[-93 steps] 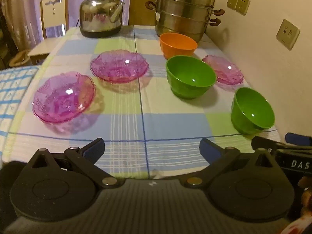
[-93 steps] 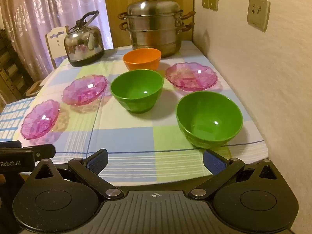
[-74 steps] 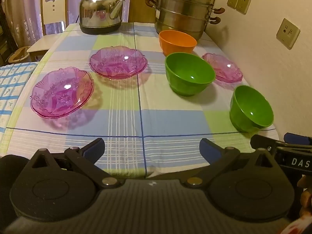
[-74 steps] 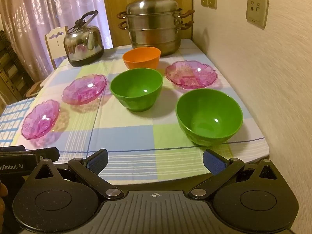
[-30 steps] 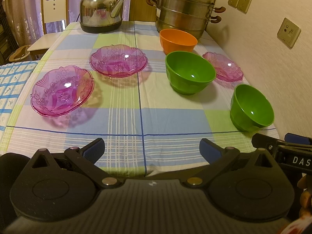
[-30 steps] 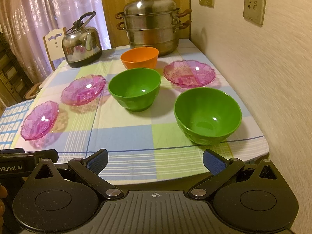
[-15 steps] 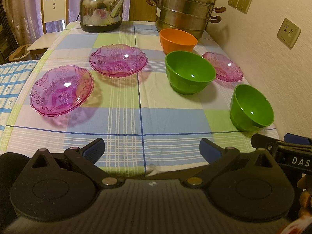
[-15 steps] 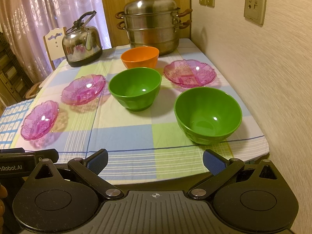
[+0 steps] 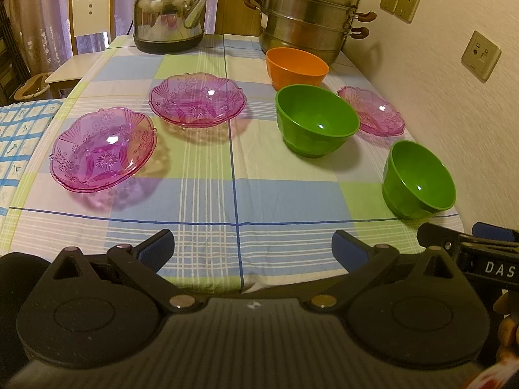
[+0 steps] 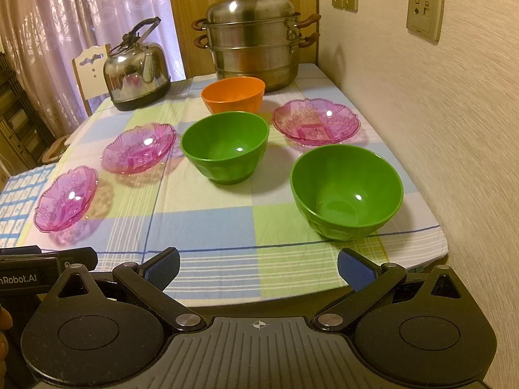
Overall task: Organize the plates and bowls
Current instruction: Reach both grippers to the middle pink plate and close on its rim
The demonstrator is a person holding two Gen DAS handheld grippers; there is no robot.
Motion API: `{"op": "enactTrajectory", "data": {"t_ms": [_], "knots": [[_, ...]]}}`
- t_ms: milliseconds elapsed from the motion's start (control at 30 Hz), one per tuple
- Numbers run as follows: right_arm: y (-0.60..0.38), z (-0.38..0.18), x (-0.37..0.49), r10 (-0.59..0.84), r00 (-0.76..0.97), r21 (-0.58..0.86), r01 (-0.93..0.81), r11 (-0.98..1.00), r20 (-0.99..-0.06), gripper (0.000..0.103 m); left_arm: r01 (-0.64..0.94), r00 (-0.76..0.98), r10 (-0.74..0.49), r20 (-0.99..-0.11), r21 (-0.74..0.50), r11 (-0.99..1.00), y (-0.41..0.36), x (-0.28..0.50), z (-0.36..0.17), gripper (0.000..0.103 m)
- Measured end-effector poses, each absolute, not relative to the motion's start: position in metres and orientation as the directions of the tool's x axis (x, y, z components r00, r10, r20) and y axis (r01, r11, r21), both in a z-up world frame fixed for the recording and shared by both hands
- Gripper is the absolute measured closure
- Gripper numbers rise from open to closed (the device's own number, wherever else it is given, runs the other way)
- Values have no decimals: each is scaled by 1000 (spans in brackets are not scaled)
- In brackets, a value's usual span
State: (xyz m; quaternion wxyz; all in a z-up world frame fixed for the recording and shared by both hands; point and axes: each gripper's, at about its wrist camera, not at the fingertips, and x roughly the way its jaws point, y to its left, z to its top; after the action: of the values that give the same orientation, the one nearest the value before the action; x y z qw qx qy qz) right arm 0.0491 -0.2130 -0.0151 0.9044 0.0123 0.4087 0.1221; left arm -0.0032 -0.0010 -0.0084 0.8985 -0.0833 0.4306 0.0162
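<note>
From the left wrist, the left claw (image 9: 253, 249) is spread and empty before the counter (image 9: 233, 201); three pink glass plates (image 9: 102, 149) lie apart, nothing stacked.

From the right wrist, the right claw (image 10: 258, 267) is spread too; green bowls (image 10: 345, 191) and the orange bowl (image 10: 233, 94) stand separate.

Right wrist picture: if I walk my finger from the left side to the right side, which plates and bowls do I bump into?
Near pink plate → middle pink plate → far green bowl → pink plate by the wall → near green bowl. The orange bowl sits behind the far green bowl, so I skipped it.
</note>
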Motion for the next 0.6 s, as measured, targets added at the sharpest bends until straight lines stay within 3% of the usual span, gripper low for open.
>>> {"op": "enactTrajectory", "data": {"t_ms": [267, 600], "knots": [[-204, -15, 53, 265, 633, 142, -239, 961, -727, 1, -132, 656, -32, -754, -156, 979, 18, -1, 0, 0], [-142, -2, 76, 472, 569, 311, -362, 879, -673, 1, -231, 706, 29, -708, -191, 954, 113, 15, 27, 0]]}}
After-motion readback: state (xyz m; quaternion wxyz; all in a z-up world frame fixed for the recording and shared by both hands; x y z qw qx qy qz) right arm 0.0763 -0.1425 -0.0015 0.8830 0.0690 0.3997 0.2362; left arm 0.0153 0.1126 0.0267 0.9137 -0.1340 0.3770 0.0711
